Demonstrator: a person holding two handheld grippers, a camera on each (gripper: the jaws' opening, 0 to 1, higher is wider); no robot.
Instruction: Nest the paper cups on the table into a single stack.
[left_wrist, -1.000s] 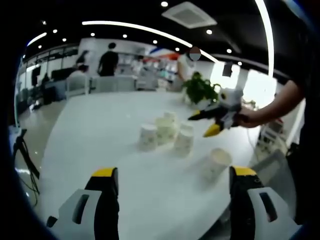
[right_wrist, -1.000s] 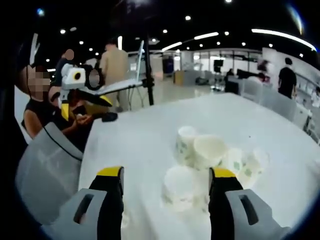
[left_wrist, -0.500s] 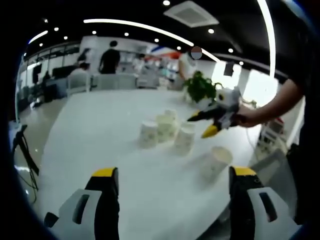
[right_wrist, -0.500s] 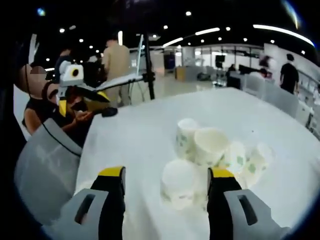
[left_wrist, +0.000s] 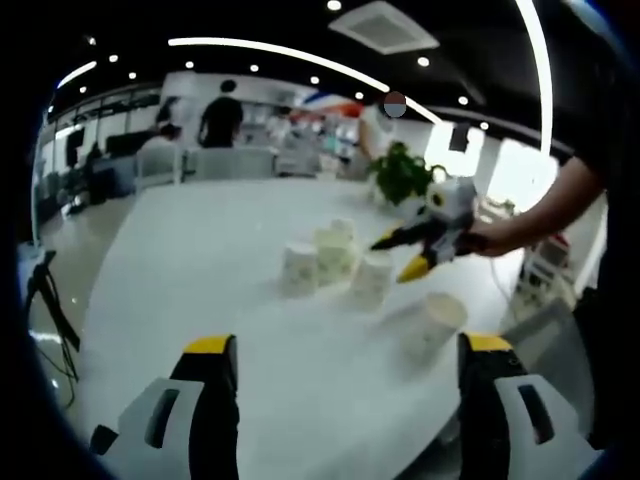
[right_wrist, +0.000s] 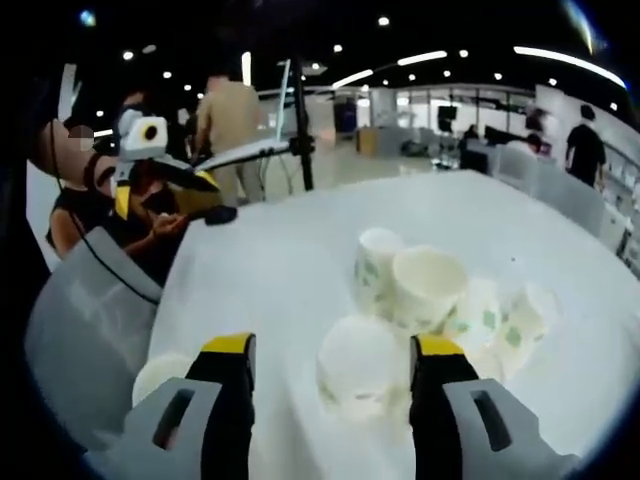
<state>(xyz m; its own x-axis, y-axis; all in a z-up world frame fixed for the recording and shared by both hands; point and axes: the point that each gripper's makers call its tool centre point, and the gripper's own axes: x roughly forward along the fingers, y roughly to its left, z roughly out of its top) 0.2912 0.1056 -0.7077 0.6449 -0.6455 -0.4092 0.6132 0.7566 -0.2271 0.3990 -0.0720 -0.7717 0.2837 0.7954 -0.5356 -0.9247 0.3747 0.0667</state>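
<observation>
A: Where are we, biggest thing first?

B: A long white table (left_wrist: 190, 270) carries the paper cups. In the right gripper view the right gripper (right_wrist: 330, 352) has its jaws wide apart astride the nearest cup (right_wrist: 360, 365), which sits upside down and is not yet pinched. So I'd call this the first pick, nothing nested yet.

A: And the other hand?

B: The left gripper (left_wrist: 338, 350) is spread wide and holds nothing, well short of the cluster (left_wrist: 335, 265).

A: What does the next move call for?

B: Closing gently on the nearest cup, then righting it to nest.

A: The count?

B: About five cups bunched mid-table, plus a lone cup (left_wrist: 432, 322) lying near the edge. The far ones overlap, so it's a rough count.
</observation>
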